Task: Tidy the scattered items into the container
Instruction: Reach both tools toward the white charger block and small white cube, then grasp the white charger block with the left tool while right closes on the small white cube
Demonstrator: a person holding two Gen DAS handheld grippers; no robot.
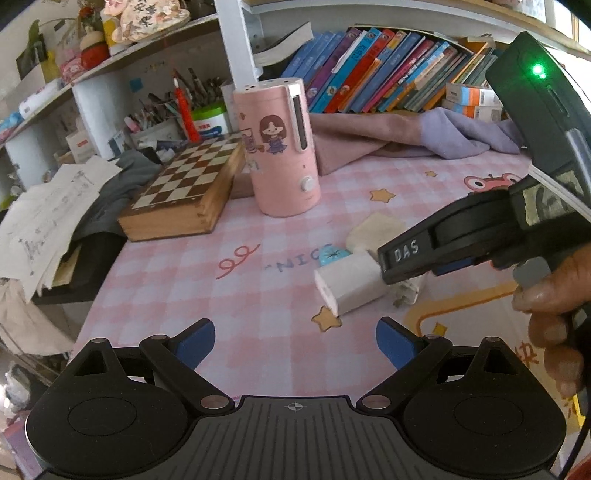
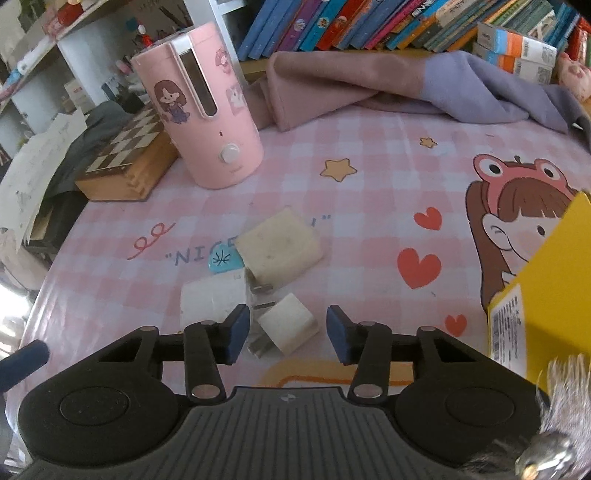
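A small white charger plug (image 2: 290, 326) lies on the pink checked mat, prongs toward the left. My right gripper (image 2: 287, 332) straddles it, open, with a gap between each blue pad and the plug. Just beyond lie a larger white charger (image 2: 210, 301), a cream charger (image 2: 280, 247) and a small blue oval piece (image 2: 221, 260). A yellow box (image 2: 535, 295) stands at the right edge. In the left wrist view my left gripper (image 1: 295, 345) hangs open and empty over the mat, short of the larger white charger (image 1: 347, 284). The right gripper (image 1: 391, 269) reaches over that pile.
A pink cylinder appliance (image 2: 207, 110) and a wooden chessboard box (image 2: 122, 162) stand at the back left. A folded pink and purple cloth (image 2: 369, 85) lies along the back under a row of books (image 2: 369, 26). Loose papers (image 1: 55, 214) hang off the left side.
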